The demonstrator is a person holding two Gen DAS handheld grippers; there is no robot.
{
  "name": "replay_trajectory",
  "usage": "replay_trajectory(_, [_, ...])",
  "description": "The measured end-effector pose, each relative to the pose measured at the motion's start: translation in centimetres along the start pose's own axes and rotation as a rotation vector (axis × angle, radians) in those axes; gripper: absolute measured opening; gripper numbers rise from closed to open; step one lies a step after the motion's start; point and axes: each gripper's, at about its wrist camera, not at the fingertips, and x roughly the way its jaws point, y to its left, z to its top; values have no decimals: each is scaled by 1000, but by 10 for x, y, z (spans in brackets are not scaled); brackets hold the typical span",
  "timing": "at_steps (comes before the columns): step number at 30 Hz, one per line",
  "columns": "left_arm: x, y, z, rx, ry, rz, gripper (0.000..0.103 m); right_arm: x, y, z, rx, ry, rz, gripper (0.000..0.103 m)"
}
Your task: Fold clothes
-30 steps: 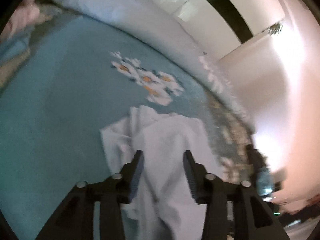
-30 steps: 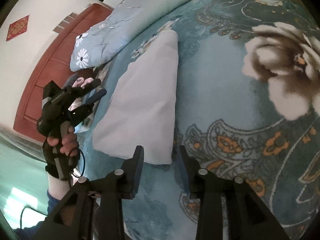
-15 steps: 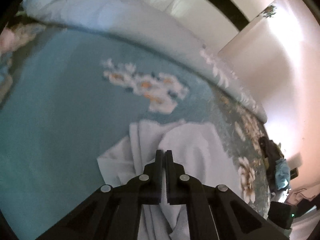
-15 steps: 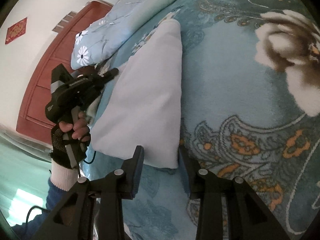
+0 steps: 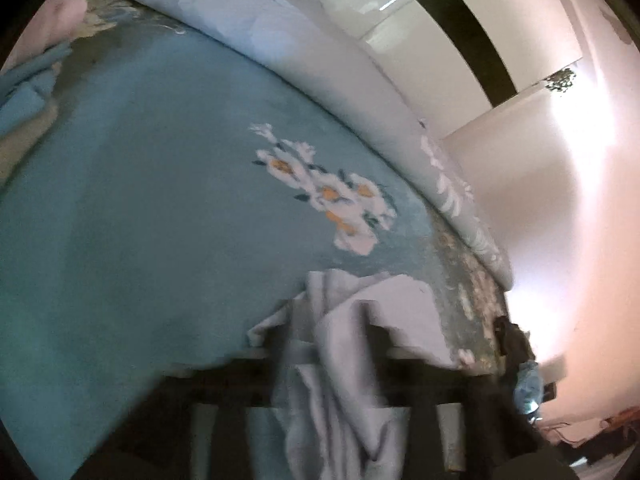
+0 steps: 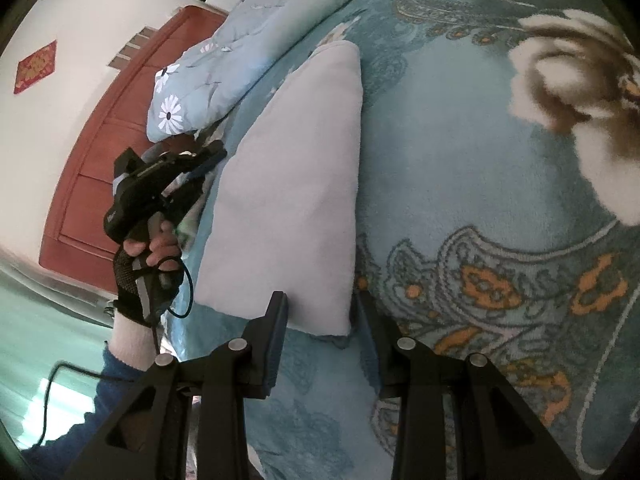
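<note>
Teal bedspread (image 6: 460, 160), white garment (image 6: 288, 184) between right gripper (image 6: 320, 320) fingers (image 6: 276, 336)

My left hand-held gripper (image 5: 326, 344), fully closed half a second ago, is now opening again over the rumpled white garment (image 5: 348, 360). It now sits lower and nearer the cloth's edge.

The right gripper (image 6: 320, 316) is black, with two flat fingers (image 6: 276, 320) and round silver screws on its arms. The left gripper (image 6: 208, 160) is black too, with a thin black cable. The hand (image 6: 148, 264) wears a black mesh glove, a white cuff and a blue sleeve.
</note>
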Motion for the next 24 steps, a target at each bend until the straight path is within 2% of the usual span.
replay_trajectory(1, [1,0,-2,10,7,19,69,2,1,1,3,3,13,36])
replay_trajectory(7, [30,0,-14,-9,119,-19,69,8,1,5,38,-7,74,39])
replay_trajectory(11, [32,-3,-18,-17,98,-16,66,9,1,5,66,-33,103,36])
replay_trajectory(12, [32,-2,-19,-36,89,-9,60,9,1,5,71,-39,106,29])
replay_trajectory(13, [31,0,-19,-52,88,6,34,9,1,5,79,-44,110,22])
replay_trajectory(14, [31,3,-20,-68,87,21,14,8,0,6,87,-48,115,13])
replay_trajectory(19, [17,2,-33,-112,43,-15,10,-11,-1,22,78,-64,137,9])
replay_trajectory(24, [-4,-9,-74,-140,68,-125,9,-60,-14,58,1,-119,33,9])
